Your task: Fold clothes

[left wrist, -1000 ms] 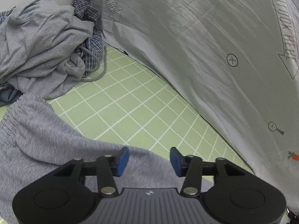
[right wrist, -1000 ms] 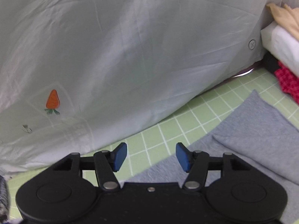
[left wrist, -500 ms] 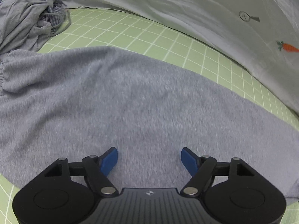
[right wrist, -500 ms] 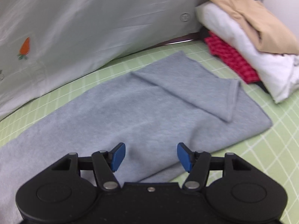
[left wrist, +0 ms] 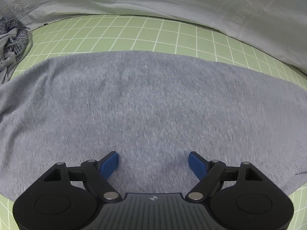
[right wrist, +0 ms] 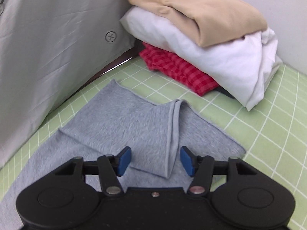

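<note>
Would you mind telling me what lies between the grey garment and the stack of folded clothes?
Only bare green checked mat separates the grey garment from the stack of folded clothes, as the right wrist view shows.

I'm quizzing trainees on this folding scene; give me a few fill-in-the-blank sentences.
1. Both grippers hover over a ____ garment.
2. The right gripper has its jaws ____.
3. In the folded stack, the ____ piece lies on top.
4. The sheet carries an orange ____ print.

Missing: grey; open; beige; carrot

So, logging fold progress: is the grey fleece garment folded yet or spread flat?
Partly folded: the grey fleece garment lies spread, one end flap doubled back over it.
</note>
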Available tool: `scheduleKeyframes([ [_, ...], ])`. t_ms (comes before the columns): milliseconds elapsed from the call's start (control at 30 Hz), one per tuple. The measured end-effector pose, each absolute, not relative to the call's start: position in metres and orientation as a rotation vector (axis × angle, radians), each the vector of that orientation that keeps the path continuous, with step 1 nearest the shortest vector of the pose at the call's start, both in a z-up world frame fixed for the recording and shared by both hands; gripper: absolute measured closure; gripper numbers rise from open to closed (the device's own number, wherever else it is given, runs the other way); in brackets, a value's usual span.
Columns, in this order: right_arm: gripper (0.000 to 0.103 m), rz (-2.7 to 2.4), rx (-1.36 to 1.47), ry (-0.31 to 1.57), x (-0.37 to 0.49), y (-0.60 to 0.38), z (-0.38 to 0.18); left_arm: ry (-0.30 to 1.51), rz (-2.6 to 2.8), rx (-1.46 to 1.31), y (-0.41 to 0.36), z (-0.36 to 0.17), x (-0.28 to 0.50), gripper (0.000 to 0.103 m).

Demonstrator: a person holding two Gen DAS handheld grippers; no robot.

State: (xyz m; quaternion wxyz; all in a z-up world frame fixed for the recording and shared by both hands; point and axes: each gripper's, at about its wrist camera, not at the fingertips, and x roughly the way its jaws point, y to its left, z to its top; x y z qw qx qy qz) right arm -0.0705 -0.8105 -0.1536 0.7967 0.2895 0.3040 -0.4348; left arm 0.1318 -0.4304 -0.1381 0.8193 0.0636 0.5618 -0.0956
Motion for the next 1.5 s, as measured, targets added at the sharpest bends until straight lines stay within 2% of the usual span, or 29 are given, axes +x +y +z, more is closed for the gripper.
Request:
scheduleKeyframes([
  [33, 0.064, -0.922, 0.626, 0.655, -0.072, -0.813, -0.154, 1.197, -0.199, 0.137, -0.432, -0.139, 0.132, 0.019],
  [67, 0.082, -0.909, 0.630, 0.658, -0.073, -0.815, -0.155, 1.198, -0.194, 0.138, -0.433, -0.139, 0.132, 0.018],
  [133, 0.100, -0.871, 0.621, 0.684, -0.070, -0.819, -0.156, 1.198, -0.183, 0.141, -0.435, -0.140, 0.133, 0.016],
  [300, 0.101, -0.816, 0.458, 0.647, -0.050, -0.841, -0.132, 1.206, -0.168, 0.146, -0.439, -0.141, 0.134, 0.014],
  [433, 0.100, -0.831, 0.428, 0.514, -0.023, -0.903, -0.104, 1.222, -0.161, 0.146, -0.441, -0.141, 0.137, 0.012],
  [467, 0.095, -0.823, 0.467, 0.467, -0.018, -0.920, -0.099, 1.225, -0.160, 0.145, -0.441, -0.141, 0.137, 0.012],
  [500, 0.085, -0.825, 0.506, 0.431, -0.015, -0.934, -0.095, 1.228, -0.157, 0.144, -0.441, -0.141, 0.137, 0.012],
  [533, 0.059, -0.839, 0.535, 0.415, -0.013, -0.942, -0.091, 1.229, -0.154, 0.142, -0.442, -0.142, 0.138, 0.012],
  [567, 0.053, -0.851, 0.543, 0.401, -0.014, -0.944, -0.088, 1.229, -0.149, 0.139, -0.442, -0.142, 0.138, 0.012],
  [700, 0.046, -0.874, 0.552, 0.429, -0.038, -0.917, -0.095, 1.226, -0.127, 0.126, -0.445, -0.145, 0.138, 0.009],
  [767, 0.032, -0.910, 0.560, 0.501, -0.056, -0.894, -0.108, 1.224, -0.119, 0.122, -0.445, -0.145, 0.136, 0.008],
  [967, 0.031, -1.072, 0.633, 0.703, -0.106, -0.839, -0.152, 1.233, -0.120, 0.126, -0.447, -0.147, 0.135, 0.003],
  [1100, 0.029, -1.064, 0.652, 0.678, -0.116, -0.827, -0.158, 1.245, -0.126, 0.132, -0.449, -0.149, 0.138, 0.000],
  [1133, 0.037, -1.055, 0.657, 0.671, -0.115, -0.827, -0.158, 1.248, -0.126, 0.132, -0.450, -0.150, 0.139, 0.000],
  [1167, 0.060, -1.042, 0.664, 0.659, -0.114, -0.828, -0.158, 1.250, -0.127, 0.133, -0.450, -0.150, 0.139, 0.000],
  [1200, 0.076, -1.025, 0.670, 0.655, -0.112, -0.830, -0.158, 1.252, -0.129, 0.133, -0.450, -0.150, 0.140, 0.000],
  [1233, 0.101, -1.004, 0.674, 0.659, -0.109, -0.833, -0.158, 1.253, -0.131, 0.133, -0.450, -0.150, 0.140, 0.000],
  [1500, 0.103, -1.063, 0.414, 0.616, -0.104, -0.857, -0.119, 1.244, -0.155, 0.143, -0.449, -0.151, 0.136, 0.000],
])
